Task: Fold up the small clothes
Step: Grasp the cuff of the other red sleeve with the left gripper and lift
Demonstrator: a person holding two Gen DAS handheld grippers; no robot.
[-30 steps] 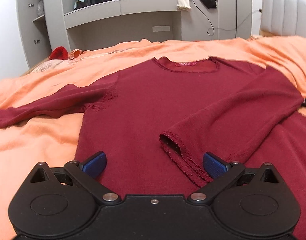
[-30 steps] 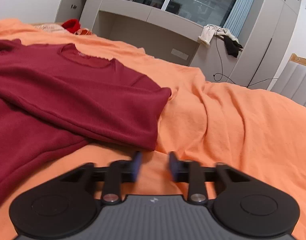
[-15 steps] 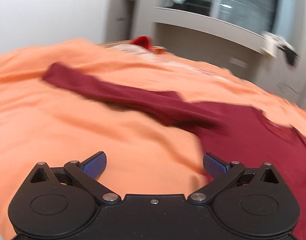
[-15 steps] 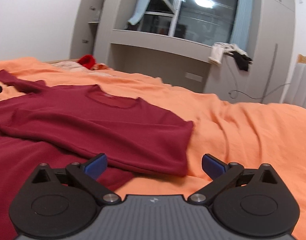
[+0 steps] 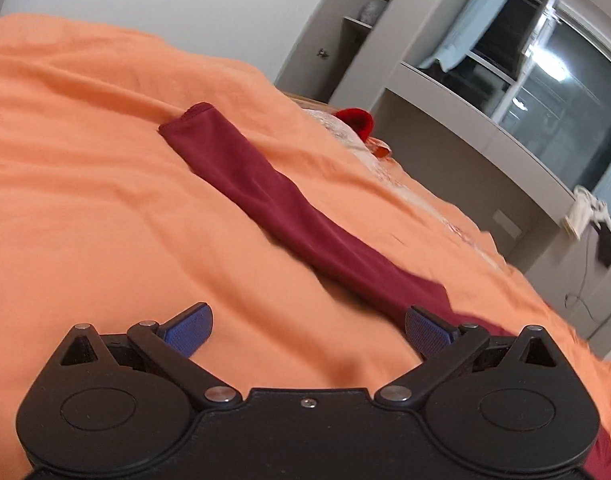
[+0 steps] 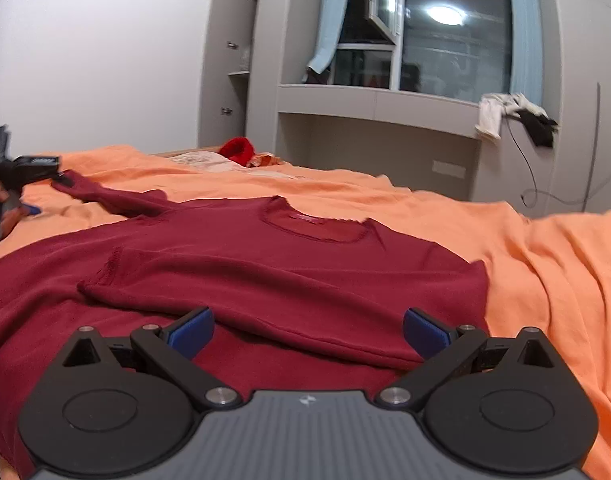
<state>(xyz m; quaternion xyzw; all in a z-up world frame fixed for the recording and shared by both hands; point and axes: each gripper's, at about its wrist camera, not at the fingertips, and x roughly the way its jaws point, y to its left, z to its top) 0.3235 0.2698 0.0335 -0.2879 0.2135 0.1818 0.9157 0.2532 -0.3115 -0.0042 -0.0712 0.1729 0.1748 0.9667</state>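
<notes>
The dark red long-sleeved knit sweater lies flat on the rumpled orange bedsheet, neckline toward twelve o'clock in your right wrist view. One sleeve is folded across the chest, its cuff ending near nine o'clock; the other sleeve stretches out straight over the sheet. Only your left wrist view shows that sleeve at full length, running from its cuff at eleven o'clock down to four o'clock beside the right blue pad. Your left gripper has its fingers spread wide, nothing between them, hovering over bare sheet. Your right gripper is likewise spread and empty, above the sweater's body. Only the right view shows the neckline, and your left gripper near the outstretched cuff at nine o'clock.
</notes>
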